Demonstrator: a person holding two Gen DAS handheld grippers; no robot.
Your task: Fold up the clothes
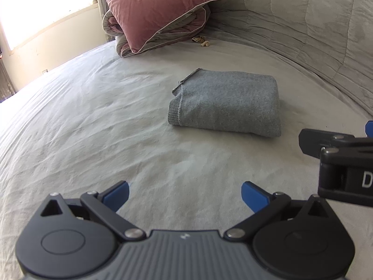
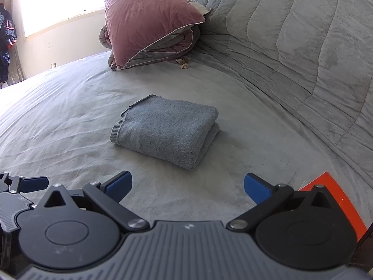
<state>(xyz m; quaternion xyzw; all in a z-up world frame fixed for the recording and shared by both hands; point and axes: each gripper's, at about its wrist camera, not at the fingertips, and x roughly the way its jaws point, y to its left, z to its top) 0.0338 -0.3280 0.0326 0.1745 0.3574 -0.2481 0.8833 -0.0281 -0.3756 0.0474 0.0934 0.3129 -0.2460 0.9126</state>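
The right claw [image 2: 187, 184] hangs above the bed [image 2: 70, 116] with its blue-padded fingers [image 2: 256, 186] spread wide and nothing between them. Ahead of it a grey knitted sweater [image 2: 166, 130] lies folded into a compact rectangle on the pale grey sheet, ribbed hem facing left. Part of the left claw [image 2: 32, 184] shows at the lower left edge. Beyond the sweater, a pink pillow [image 2: 149, 16] leans on a rolled quilt [image 2: 163, 46], with a small tan object [image 2: 183, 63] just beside them. A grey quilted blanket [image 2: 291, 35] fills the right. An orange sheet [image 2: 335, 193] peeks out at lower right.
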